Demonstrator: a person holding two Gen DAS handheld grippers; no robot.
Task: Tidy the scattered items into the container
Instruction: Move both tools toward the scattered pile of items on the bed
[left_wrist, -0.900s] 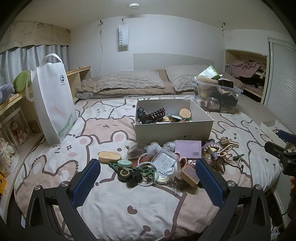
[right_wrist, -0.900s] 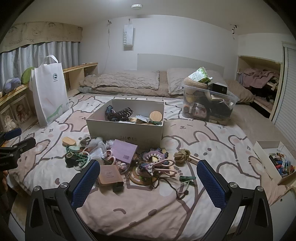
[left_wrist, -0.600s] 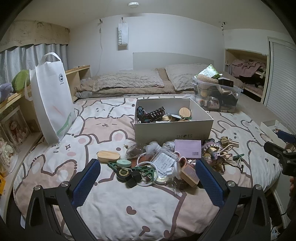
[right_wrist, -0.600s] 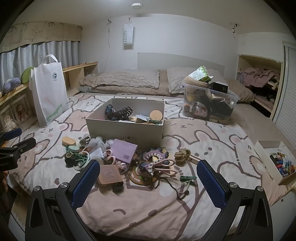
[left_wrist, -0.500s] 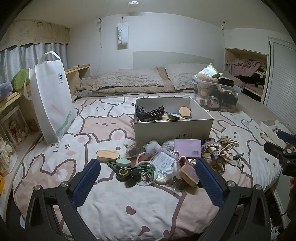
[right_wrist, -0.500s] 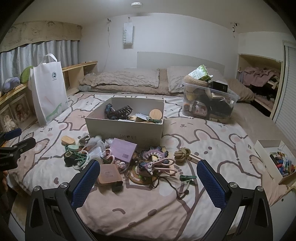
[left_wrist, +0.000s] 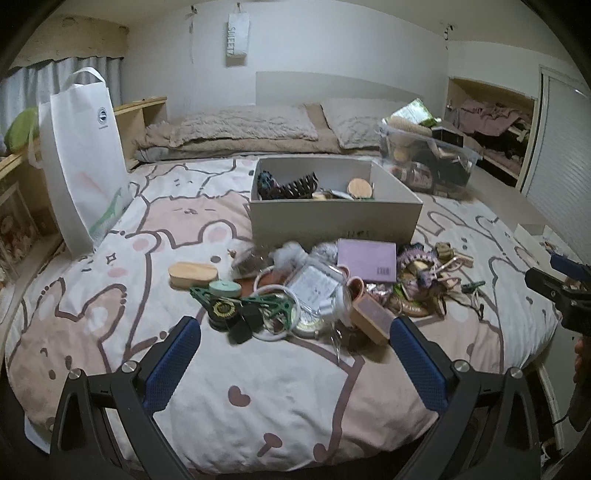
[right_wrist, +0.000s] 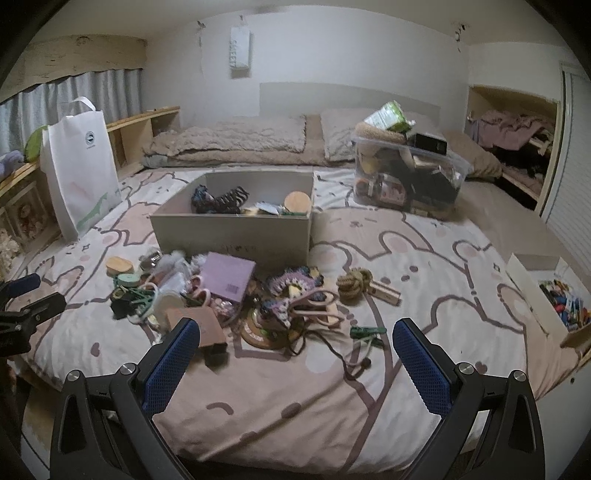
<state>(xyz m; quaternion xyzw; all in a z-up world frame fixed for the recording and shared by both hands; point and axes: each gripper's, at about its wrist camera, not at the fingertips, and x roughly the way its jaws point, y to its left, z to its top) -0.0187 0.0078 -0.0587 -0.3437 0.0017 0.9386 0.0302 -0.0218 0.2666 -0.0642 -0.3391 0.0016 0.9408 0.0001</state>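
Left wrist view: the left hand-held gripper (left_wrist: 293, 354) hangs over the near edge of the bed (left_wrist: 258, 398), jaws wide apart and empty, angled down toward the scattered items (left_wrist: 295, 291), presumably to choose a first pick. The pile lies just in front of the open white box (left_wrist: 332, 221), which already holds a few pieces, so each transfer is short. The wooden oval case (left_wrist: 192, 274) sits apart at the pile's left, an easy target. Right wrist view: the right hand-held gripper (right_wrist: 295, 356) is likewise spread and empty, facing the pile's right side, where the knotted rope piece (right_wrist: 354, 282) and green clip (right_wrist: 365, 331) lie separately.
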